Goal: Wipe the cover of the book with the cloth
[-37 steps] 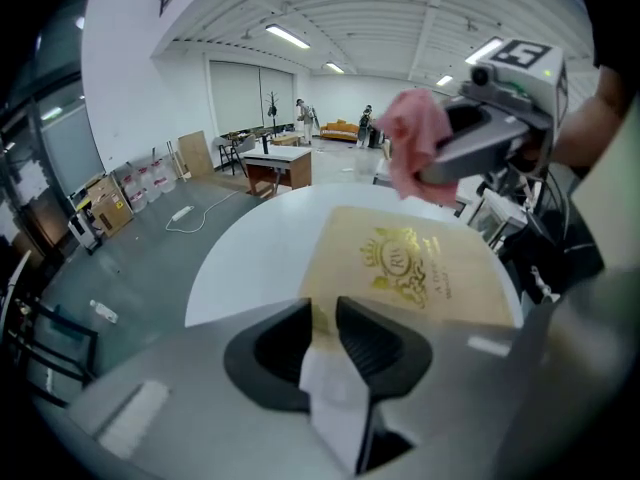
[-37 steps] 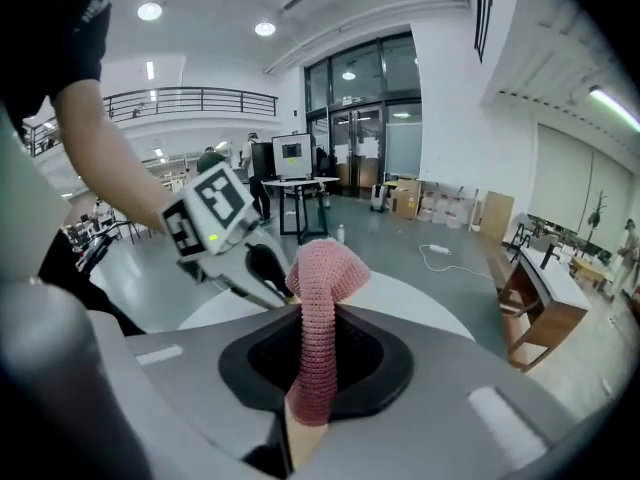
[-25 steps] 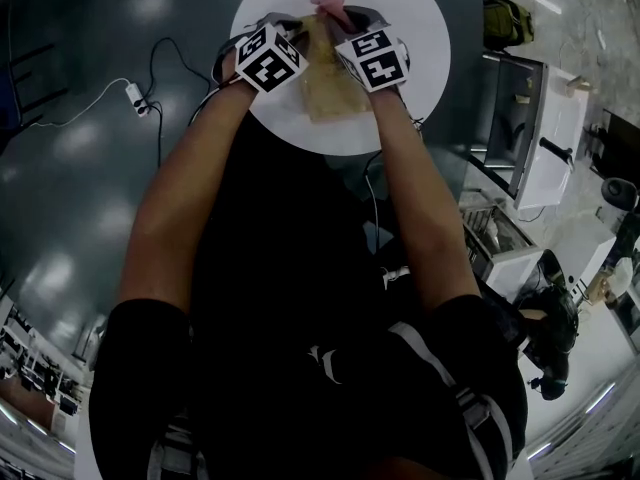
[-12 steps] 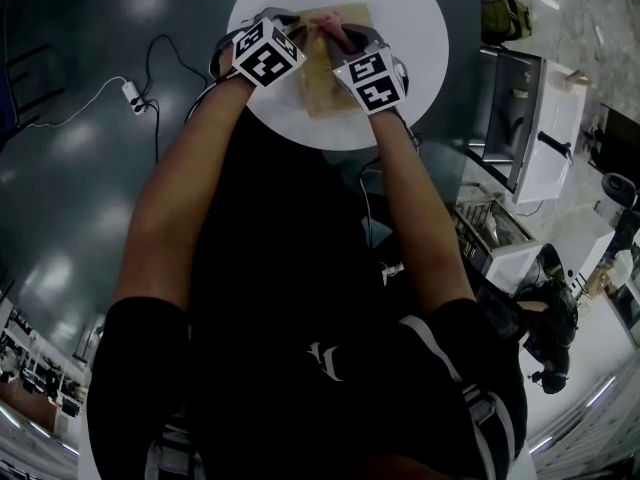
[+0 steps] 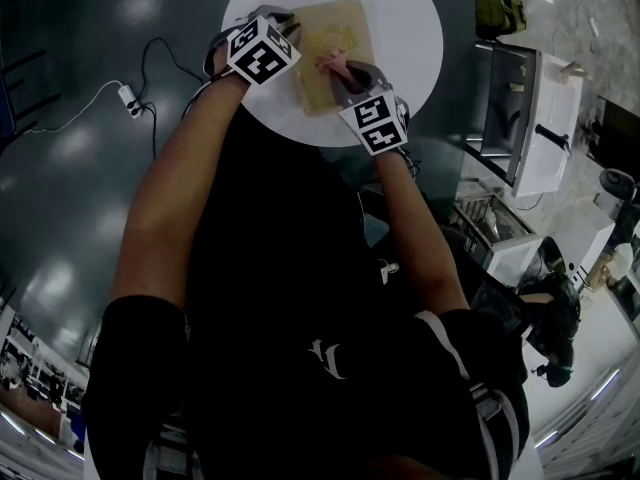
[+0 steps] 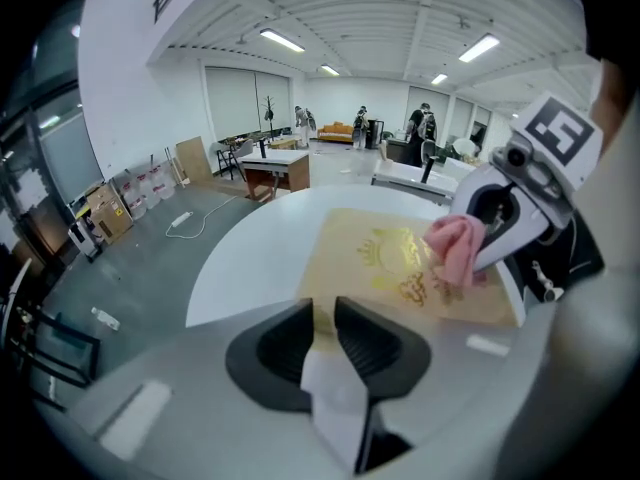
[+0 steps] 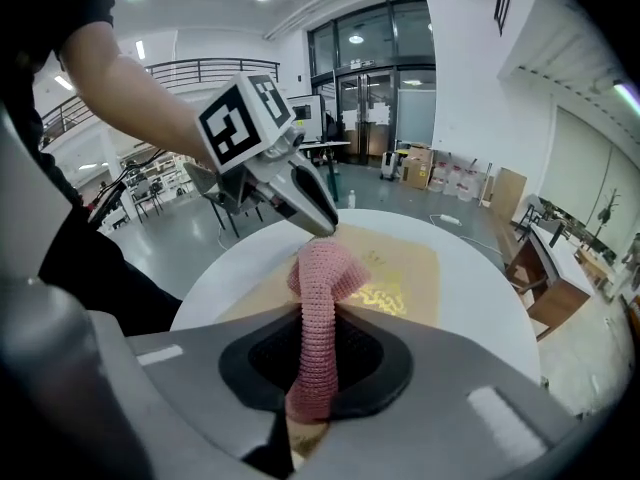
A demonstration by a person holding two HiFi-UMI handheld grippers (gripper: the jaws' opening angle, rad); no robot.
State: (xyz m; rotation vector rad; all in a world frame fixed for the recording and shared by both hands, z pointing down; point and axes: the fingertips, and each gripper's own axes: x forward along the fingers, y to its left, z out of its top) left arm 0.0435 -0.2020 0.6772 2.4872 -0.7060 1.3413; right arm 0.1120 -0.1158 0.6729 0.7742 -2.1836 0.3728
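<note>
A tan book (image 5: pixel 335 28) with a gold emblem lies flat on the round white table (image 5: pixel 410 28). My left gripper (image 5: pixel 296 58) stands at the book's left edge, and in the left gripper view its jaws (image 6: pixel 322 320) are shut on that edge of the book (image 6: pixel 390 268). My right gripper (image 5: pixel 342 74) is shut on a pink cloth (image 5: pixel 332 64), which rests on the near part of the cover. In the right gripper view the cloth (image 7: pixel 320 288) runs up between the jaws (image 7: pixel 318 353) and bunches on the book (image 7: pixel 405 273). The cloth hides the cover under it.
A power strip with its cable (image 5: pixel 132 96) lies on the dark floor to the left of the table. White cabinets and desks (image 5: pixel 545 133) stand to the right. The person's body fills the near side of the table.
My right gripper has drawn the pink cloth across the cover toward the table's near edge, which uncovers more of the book. The left gripper has kept still on the book's edge.
</note>
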